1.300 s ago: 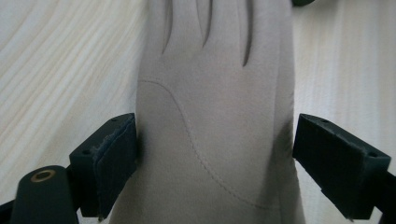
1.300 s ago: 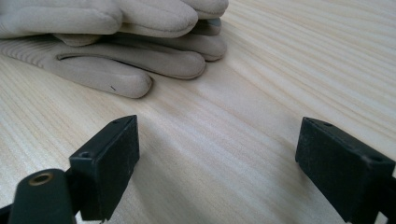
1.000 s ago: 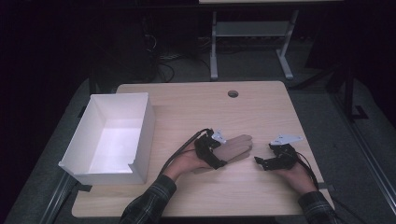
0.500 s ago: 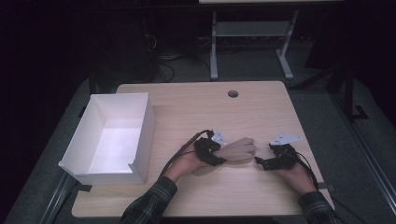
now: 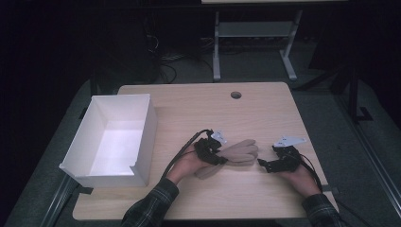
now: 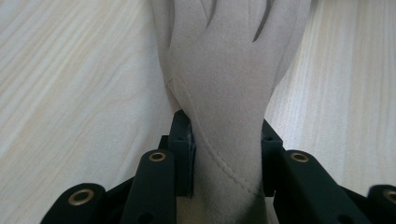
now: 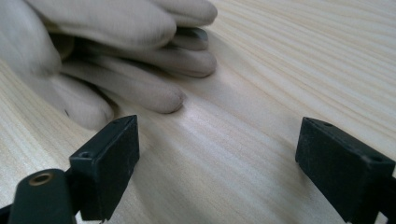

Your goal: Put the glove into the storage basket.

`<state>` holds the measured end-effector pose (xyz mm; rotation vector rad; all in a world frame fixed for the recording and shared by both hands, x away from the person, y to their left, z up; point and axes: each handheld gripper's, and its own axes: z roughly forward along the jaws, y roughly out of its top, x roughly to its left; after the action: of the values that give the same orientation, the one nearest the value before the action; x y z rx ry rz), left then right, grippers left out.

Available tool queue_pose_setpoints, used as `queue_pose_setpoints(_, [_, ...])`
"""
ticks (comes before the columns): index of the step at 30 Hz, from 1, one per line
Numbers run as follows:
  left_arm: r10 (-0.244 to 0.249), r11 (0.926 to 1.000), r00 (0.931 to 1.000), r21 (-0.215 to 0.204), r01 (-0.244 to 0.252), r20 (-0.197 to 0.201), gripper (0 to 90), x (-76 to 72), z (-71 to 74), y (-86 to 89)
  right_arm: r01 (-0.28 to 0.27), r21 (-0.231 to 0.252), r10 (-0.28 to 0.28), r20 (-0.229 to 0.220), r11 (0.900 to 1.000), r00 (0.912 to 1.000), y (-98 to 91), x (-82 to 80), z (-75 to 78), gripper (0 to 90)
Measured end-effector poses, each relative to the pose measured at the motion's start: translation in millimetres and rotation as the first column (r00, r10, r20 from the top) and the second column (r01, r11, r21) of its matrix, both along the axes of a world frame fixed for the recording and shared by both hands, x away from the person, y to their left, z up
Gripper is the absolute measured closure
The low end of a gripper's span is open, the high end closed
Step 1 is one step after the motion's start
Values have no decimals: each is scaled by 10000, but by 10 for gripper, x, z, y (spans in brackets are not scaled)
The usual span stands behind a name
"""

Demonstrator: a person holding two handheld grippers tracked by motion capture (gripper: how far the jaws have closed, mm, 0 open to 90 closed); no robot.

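So the left gripper (image 6: 226, 154) has just been closing and is pinching the glove (image 5: 236, 152) at its cuff; fingers are pointing toward the right gripper (image 7: 217, 163), sitting spread nearby on the table (image 5: 198, 106).

Dim room, light wooden table (image 5: 198, 104), grey floor (image 5: 326, 109), pale metal desk frame (image 5: 255, 38) behind, tangled cables (image 5: 165, 61)

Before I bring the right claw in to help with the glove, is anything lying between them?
Nothing visible: bare table lies between the open right claw and the glove fingertips. The left claw has just closed on its cuff.
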<state>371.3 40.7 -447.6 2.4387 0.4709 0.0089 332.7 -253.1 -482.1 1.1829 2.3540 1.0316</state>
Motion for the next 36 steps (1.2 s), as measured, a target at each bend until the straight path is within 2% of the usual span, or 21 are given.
queue_pose_setpoints(2, [93, 9999, 9999, 53, -94, 60, 679, 1, 76, 41, -11, -1, 11, -2, 10000, 10000, 0, 0, 0, 129])
queue_pose_setpoints(4, [307, 9993, 9995, -194, -308, -8, 681, -7, 113, 68, -34, -50, 34, 12, 10000, 10000, -3, 2, 0, 129])
queue_pose_setpoints(7, [423, 9988, 9991, -254, -425, -84, 684, 5, 182, 122, -40, -49, 40, 11, 10000, 10000, -3, 3, 0, 129])
queue_pose_setpoints(8, [549, 9977, 9984, -390, -554, -119, 684, 6, 197, 132, -46, -61, 46, 20, 10000, 10000, -4, 3, 0, 129])
queue_pose_setpoints(12, [649, 9971, 9979, -388, -648, 29, 685, 6, 270, 165, -46, -52, 46, 8, 10000, 10000, -3, 1, 0, 129])
queue_pose_setpoints(13, [640, 9975, 9979, -313, -639, 30, 685, 8, 302, 180, -46, -52, 46, 8, 10000, 10000, -3, 1, 0, 129])
queue_pose_setpoints(15, [827, 9957, 9965, -420, -823, 82, 685, 6, 387, 217, -48, -48, 48, 5, 10000, 10000, -3, 1, 0, 129])
queue_pose_setpoints(17, [775, 9963, 9968, -391, -768, 177, 685, 14, 418, 241, -50, -51, 50, 9, 10000, 10000, -3, 2, 0, 129])
queue_pose_setpoints(20, [1034, 9926, 9946, -653, -1024, 116, 685, 18, 480, 301, -52, -49, 53, 17, 10000, 10000, -3, 2, 0, 129])
queue_pose_setpoints(25, [1373, 9885, 9904, -672, -1358, 181, 685, 12, 571, 378, -59, -57, 59, 18, 10000, 10000, -4, 2, 0, 128])
queue_pose_setpoints(33, [1735, 9842, 9846, -398, -1726, 207, 684, 25, 754, 504, -36, -27, 36, 22, 10000, 10000, -2, 2, -2, 129])
queue_pose_setpoints(34, [1885, 9809, 9818, -539, -1871, 220, 685, 24, 803, 528, -35, -27, 35, 23, 10000, 10000, -2, 2, -2, 129])
queue_pose_setpoints(36, [1925, 9796, 9811, -626, -1910, 193, 685, 29, 852, 562, -34, -30, 34, 23, 10000, 10000, -2, 2, -2, 129])
